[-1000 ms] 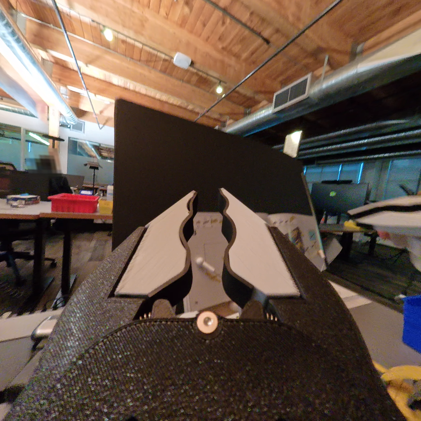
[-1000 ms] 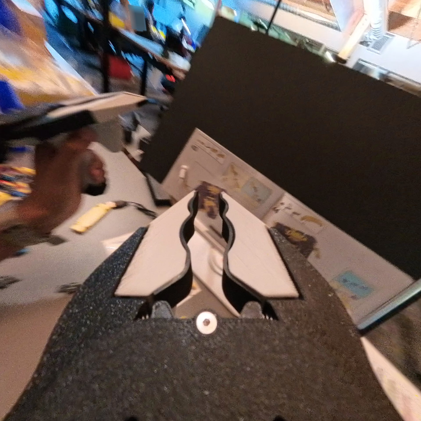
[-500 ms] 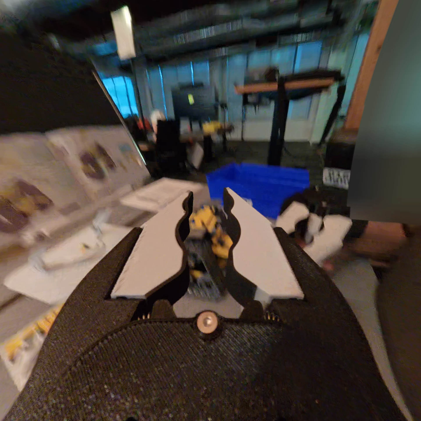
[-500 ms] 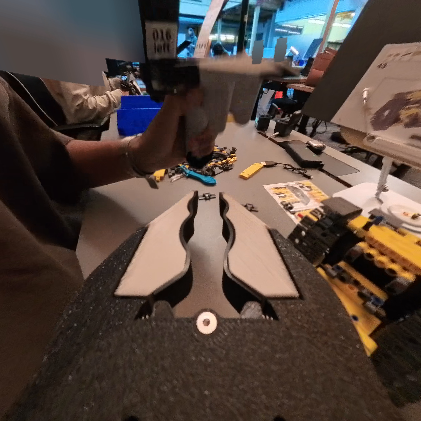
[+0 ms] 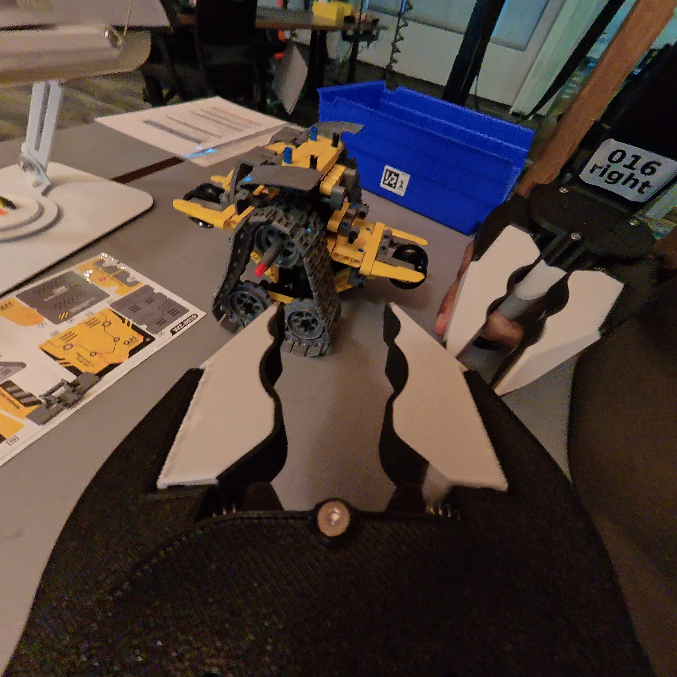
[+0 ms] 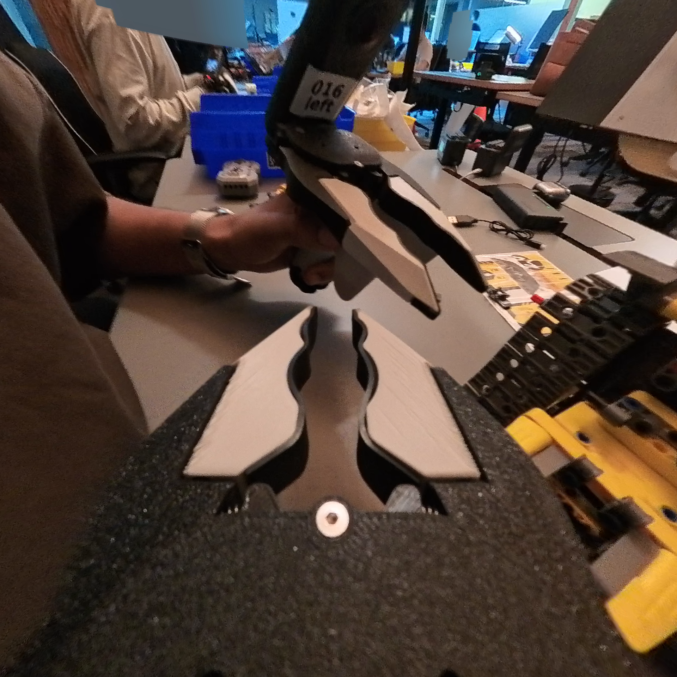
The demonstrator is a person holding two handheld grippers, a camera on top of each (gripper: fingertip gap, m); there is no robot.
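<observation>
Left gripper (image 5: 331, 311) hung wide apart, empty, tips just before the yellow brick-built tracked vehicle (image 5: 296, 234) standing on the grey table (image 5: 165, 238). Right gripper (image 6: 333, 317) narrowly parted, empty, beside the vehicle. Blue bin (image 5: 421, 146) stood behind it, sticker sheet (image 5: 73, 329) to its left.

I see a grey table (image 5: 329, 414) carrying a yellow-and-black brick-built tracked vehicle (image 5: 296, 234) at its middle. Left of it lies a printed sticker sheet (image 5: 84, 337), and farther left a white stand base (image 5: 73, 205). Papers (image 5: 194, 128) sit far left; a blue bin (image 5: 439, 154) (labelled) stands far right.
</observation>
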